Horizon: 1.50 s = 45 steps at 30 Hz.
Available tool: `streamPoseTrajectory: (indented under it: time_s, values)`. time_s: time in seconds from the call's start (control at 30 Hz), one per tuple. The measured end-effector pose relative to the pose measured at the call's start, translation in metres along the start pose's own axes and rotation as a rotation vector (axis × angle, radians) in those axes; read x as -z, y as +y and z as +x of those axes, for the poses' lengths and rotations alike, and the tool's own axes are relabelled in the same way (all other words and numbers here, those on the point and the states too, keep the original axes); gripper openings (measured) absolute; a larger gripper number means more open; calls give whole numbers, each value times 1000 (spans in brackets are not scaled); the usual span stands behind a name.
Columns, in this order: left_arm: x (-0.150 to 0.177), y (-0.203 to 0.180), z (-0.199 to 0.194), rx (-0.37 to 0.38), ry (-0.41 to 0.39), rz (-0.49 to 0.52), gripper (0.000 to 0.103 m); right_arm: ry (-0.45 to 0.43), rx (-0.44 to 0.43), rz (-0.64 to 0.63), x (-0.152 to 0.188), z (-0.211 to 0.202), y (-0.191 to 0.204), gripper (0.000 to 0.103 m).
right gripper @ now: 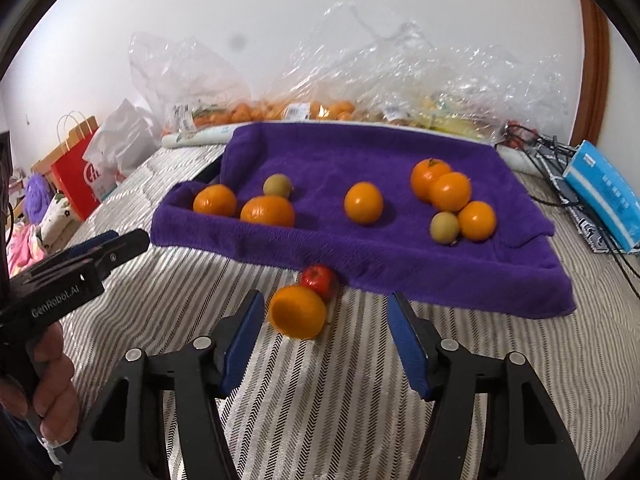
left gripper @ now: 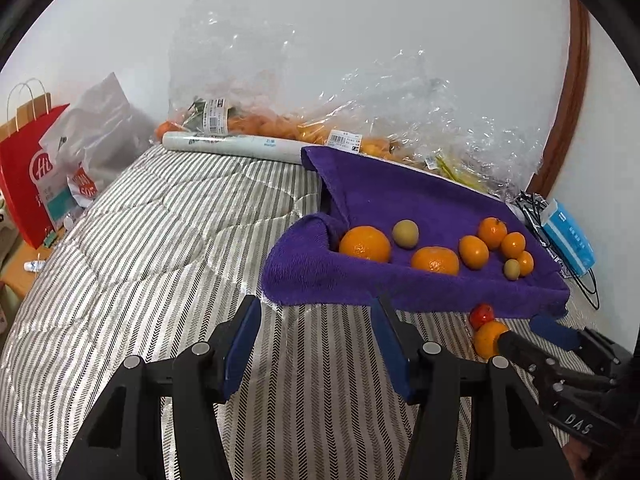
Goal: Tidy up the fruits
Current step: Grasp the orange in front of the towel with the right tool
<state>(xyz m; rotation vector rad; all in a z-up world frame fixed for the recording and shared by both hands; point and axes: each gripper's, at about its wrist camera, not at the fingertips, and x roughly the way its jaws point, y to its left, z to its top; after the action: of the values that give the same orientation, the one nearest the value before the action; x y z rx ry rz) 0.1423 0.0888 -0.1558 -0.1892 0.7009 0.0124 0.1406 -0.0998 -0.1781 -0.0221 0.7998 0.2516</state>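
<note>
A purple towel (right gripper: 360,256) lies on the striped bed and holds several oranges (right gripper: 363,203) and two small green fruits (right gripper: 444,227). An orange (right gripper: 297,312) and a small red fruit (right gripper: 319,281) lie on the bed just in front of the towel's near edge. My right gripper (right gripper: 322,340) is open, with the loose orange just ahead, nearer its left finger. My left gripper (left gripper: 314,340) is open and empty over the bed, left of the towel's front (left gripper: 320,280). The left view also shows the loose orange (left gripper: 486,338) and the right gripper (left gripper: 528,340).
Clear plastic bags (right gripper: 360,92) of fruit line the wall behind the towel. A white roll (left gripper: 232,146) lies at the back. A red paper bag (left gripper: 24,184) stands at left. A blue tissue pack (right gripper: 604,192) and cables lie at right.
</note>
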Motion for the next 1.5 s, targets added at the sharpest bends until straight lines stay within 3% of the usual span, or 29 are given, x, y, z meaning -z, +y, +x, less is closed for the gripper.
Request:
streamPoseTrajectory:
  time_s: [0.17,0.83,1.03,1.1,1.5]
  values:
    - [0,4,5,-1,23,-22,55,24,-19,-12,1,8,4,51]
    - [-1,9,12,-6,51,-44,55,73,12,-59,-1,21,13,47]
    - [0,10,13,-2,54,-50,54,84,13,-71,0,23,15,41]
    - [0,10,14,-3,58,-47,54,92,17,-77,0,24,16,38]
    - [2,-1,14,7,78,22,54,58,-15,-73,1,16,15,37]
